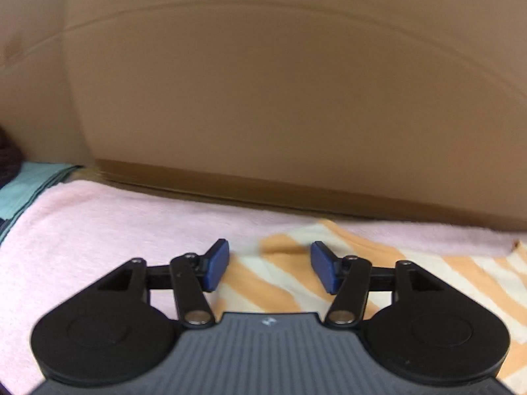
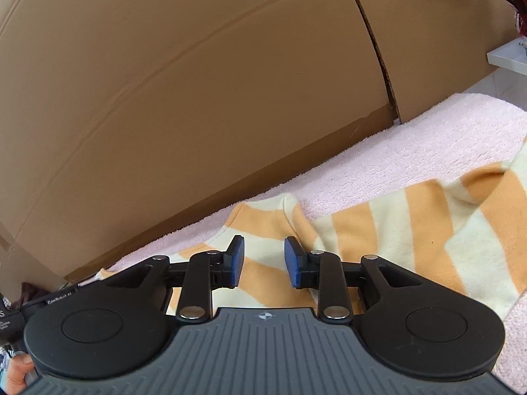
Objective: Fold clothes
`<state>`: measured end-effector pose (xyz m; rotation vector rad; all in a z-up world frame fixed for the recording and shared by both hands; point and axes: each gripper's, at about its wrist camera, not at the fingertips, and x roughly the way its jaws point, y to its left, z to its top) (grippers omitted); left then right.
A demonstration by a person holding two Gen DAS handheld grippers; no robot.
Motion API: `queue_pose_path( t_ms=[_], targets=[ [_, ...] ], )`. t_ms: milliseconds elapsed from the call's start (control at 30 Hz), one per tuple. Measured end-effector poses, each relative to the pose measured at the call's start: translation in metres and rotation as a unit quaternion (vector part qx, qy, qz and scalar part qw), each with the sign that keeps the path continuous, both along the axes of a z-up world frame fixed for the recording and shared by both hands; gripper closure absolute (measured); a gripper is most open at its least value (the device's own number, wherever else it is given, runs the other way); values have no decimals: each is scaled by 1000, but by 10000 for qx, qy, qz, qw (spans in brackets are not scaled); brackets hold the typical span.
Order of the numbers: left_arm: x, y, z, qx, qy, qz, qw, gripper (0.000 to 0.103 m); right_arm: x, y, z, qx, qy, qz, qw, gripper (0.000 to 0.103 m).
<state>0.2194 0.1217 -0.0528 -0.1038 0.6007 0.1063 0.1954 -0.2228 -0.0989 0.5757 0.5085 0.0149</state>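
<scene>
Clearly at a reaching stage rather than a carrying one: left gripper spread wide with nothing between its blue pads, right gripper also parted, narrower, equally bare between the jaws. Orange-and-cream striped garment spread on a pink towel, lying ahead of and below both sets of jaws. From the left wrist, striped cloth running from between the jaws out to the right, one rumpled edge just beyond the jaw tips, pink towel alone off to the left. From the right wrist, stripes under both jaws and a raised seam or fold ridge just ahead of the gap, more loose folds farther right. Brown cardboard wall standing well ahead of both. A teal cloth lying far left of the left jaws.

Cannot tell how many folds already sit in the garment: rumpled and partly layered, so fitting either a piece being gathered for a fold or one being tidied after.

Either way, calls for lowering onto an edge, closing over a single layer, and keeping both grips level.
</scene>
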Motion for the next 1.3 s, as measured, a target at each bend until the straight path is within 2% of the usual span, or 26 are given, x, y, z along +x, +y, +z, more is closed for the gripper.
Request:
queue_pose_path(
  t_ms=[33,133,200,300,400,467,500,600,667,700,733,767,833,933,1033,1100,1300],
  targets=[
    [3,7,-2,-63,99,264,9996,24,-1,-1,0,17,-7,-52,10000,79],
    [-1,12,-2,-227,50,214,9995,20,-6,-11,-2,181,-36,-190,9997,81],
    [-3,3,-2,-49,44,73,10000,19,-8,-13,-1,193,-81,-233,9995,79],
    [-12,-11,5,359,-315,-24,9989,17,-21,-5,9,-258,-317,-243,9989,72],
    [-19,-28,8,712,-563,-236,9956,9,-22,6,14,-458,-305,160,9984,72],
    [-19,-39,6,753,-461,-610,9942,9,-10,18,14,-432,-9,490,9979,72],
    [-17,-39,5,705,-366,-623,9949,9,-4,25,14,-439,93,679,9967,72],
    [-9,-37,2,551,-75,-644,9964,5,14,45,21,-941,195,1020,9901,70],
    [-4,-35,0,449,119,-658,9968,5,31,48,24,-1340,382,798,9870,66],
    [-1,-35,-1,397,216,-664,9968,5,37,44,25,-1349,448,589,9881,67],
    [3,-29,-3,181,333,-614,9974,3,43,40,27,-1358,513,379,9887,68],
    [4,-25,-3,70,310,-564,9979,3,48,37,30,-1363,598,123,9888,71],
    [4,-26,-3,106,304,-533,9981,3,47,43,40,-1310,788,-468,9871,68],
    [2,-29,-1,181,278,-500,9982,3,45,84,54,-788,462,590,9941,67],
    [-2,-23,0,68,219,-383,9990,3,48,132,53,-295,486,1529,9866,66],
    [-4,-19,1,-8,180,-305,9994,7,48,155,45,-209,495,1764,9828,67],
    [-10,-8,4,-235,61,-71,9997,13,37,161,26,-700,44,1741,9822,70]
  ],
)
